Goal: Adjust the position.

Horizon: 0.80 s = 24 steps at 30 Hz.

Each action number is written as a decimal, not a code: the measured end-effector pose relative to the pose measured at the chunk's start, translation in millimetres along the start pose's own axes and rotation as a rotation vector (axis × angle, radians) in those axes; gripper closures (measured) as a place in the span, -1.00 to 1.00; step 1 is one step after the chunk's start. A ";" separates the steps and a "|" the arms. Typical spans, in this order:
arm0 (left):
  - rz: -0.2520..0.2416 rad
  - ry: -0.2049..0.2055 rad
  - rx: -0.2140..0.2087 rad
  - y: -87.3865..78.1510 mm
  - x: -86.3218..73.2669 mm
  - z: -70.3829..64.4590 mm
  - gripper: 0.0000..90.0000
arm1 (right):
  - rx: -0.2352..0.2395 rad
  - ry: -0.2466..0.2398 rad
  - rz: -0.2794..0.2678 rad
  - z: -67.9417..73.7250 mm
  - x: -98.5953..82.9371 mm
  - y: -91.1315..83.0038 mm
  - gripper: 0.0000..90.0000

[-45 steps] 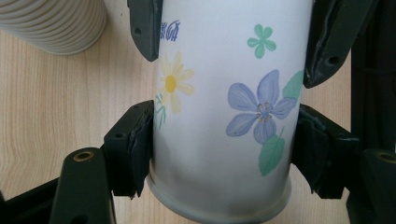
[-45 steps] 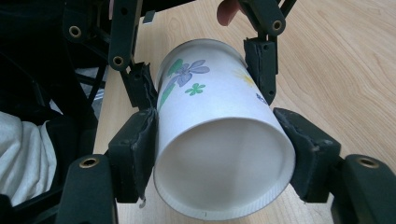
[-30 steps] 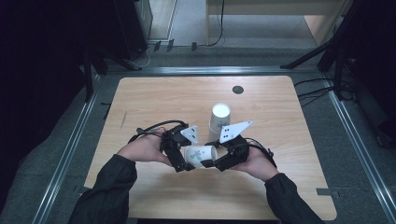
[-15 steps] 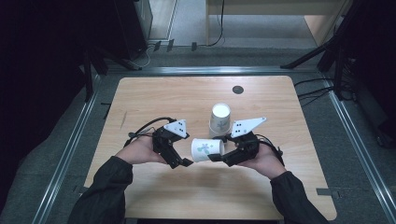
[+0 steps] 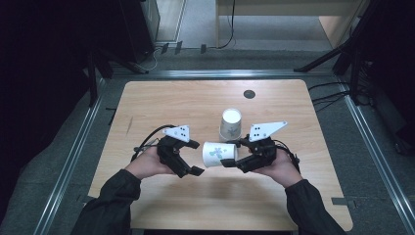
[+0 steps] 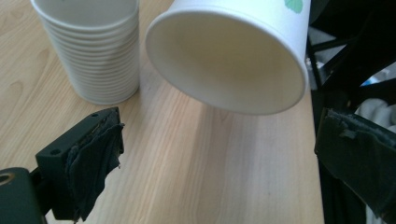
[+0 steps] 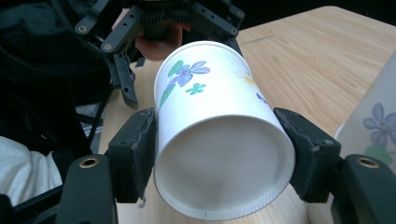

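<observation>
Fingers (image 7: 135,154) of right gripper (image 7: 219,158) clamp paper cup (image 7: 210,116).

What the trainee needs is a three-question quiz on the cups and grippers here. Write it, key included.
1. True or false: the left gripper is shut on the flowered cup.
2. Multiple choice: how does the flowered cup sit?
A. upright on the table
B. on its side, clamped near its base by the right gripper, mouth toward the left gripper
C. upside down on the table
3. Short answer: what stands upright on the table just beyond the two grippers?

Key
1. False: its jaws stand open and empty.
2. B
3. The stack of cups.
</observation>
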<state>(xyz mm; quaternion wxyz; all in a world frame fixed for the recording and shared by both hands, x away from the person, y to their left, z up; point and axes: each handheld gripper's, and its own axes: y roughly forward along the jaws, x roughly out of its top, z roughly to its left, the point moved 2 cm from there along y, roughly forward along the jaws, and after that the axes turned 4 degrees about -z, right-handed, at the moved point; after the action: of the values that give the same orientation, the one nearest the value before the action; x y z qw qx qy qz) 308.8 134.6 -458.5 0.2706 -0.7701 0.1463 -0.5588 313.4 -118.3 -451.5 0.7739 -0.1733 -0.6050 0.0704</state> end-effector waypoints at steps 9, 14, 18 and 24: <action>-0.108 -0.003 -0.045 1.8 -0.5 0.1 -0.96 | 0.039 0.007 -0.007 4.0 1.2 3.2 -0.25; -0.131 0.004 -0.087 4.9 -1.9 1.5 -0.86 | 0.059 0.018 -0.006 4.7 0.6 6.3 -0.25; -0.140 0.018 -0.101 6.1 -1.5 -0.1 -0.86 | 0.074 0.024 -0.008 5.6 0.2 8.9 -0.25; -0.149 0.047 -0.097 6.3 -1.4 -1.7 -0.70 | 0.081 0.029 -0.009 5.9 0.0 12.1 -0.25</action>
<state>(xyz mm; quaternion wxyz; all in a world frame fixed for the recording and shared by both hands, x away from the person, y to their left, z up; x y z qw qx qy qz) 307.3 129.8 -462.8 0.1872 -0.7778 0.1215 -0.5876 309.0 -105.9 -454.6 0.7894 -0.1400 -0.5911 0.0887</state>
